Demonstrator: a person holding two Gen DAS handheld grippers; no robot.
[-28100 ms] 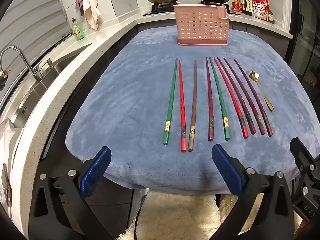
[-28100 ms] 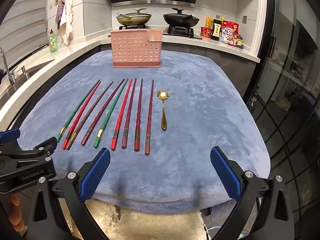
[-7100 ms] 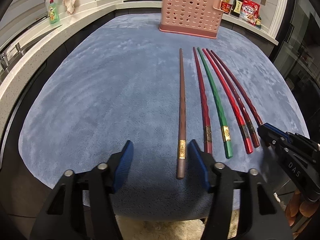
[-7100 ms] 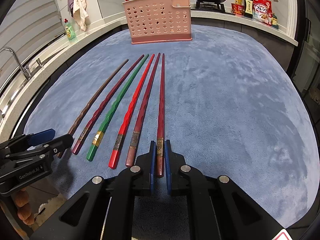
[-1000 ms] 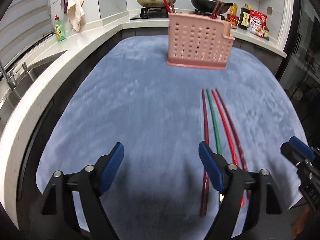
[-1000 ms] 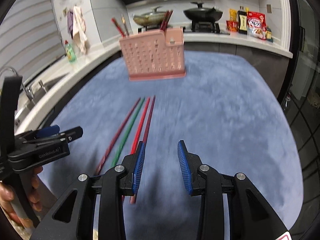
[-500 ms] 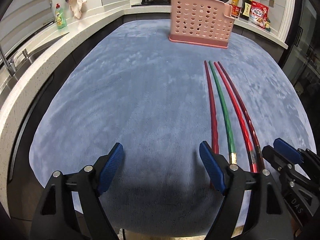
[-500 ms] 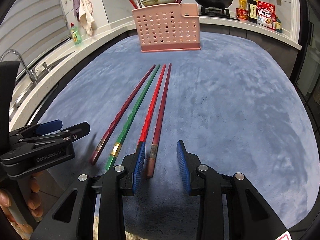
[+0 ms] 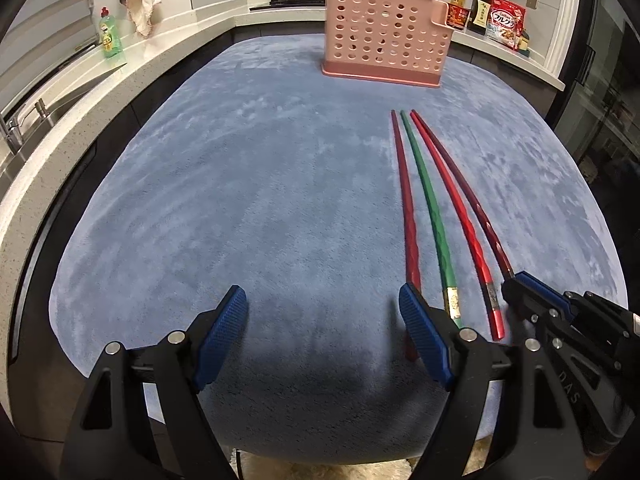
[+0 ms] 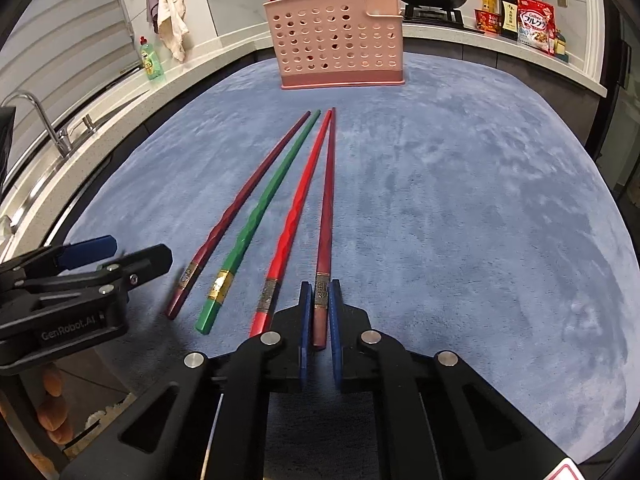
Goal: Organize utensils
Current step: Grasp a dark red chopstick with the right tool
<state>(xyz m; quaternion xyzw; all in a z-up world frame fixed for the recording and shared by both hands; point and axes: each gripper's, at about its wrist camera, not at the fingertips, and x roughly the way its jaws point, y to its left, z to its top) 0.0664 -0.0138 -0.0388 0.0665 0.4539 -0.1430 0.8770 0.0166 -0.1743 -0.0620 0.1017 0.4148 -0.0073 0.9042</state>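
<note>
Dark red chopstick (image 10: 325,216): rightmost of four on the cloth, its thick banded end between the right gripper's pads.
Right gripper (image 10: 319,312): jaws closing, blue pads at both sides of that chopstick's end.
Other chopsticks: bright red chopstick (image 10: 294,216), green chopstick (image 10: 266,204) and maroon chopstick (image 10: 240,204) lie just beside it, fanning leftward.
Left gripper (image 9: 322,312): jaws wide apart, nothing between them, over the cloth just left of the maroon chopstick's end.
Pink holder (image 10: 334,40): upright at the far end of the blue cloth (image 10: 460,208), chopsticks standing in it.
Counter behind: pans, cereal bag (image 10: 534,26), dish soap bottle (image 10: 151,60).
</note>
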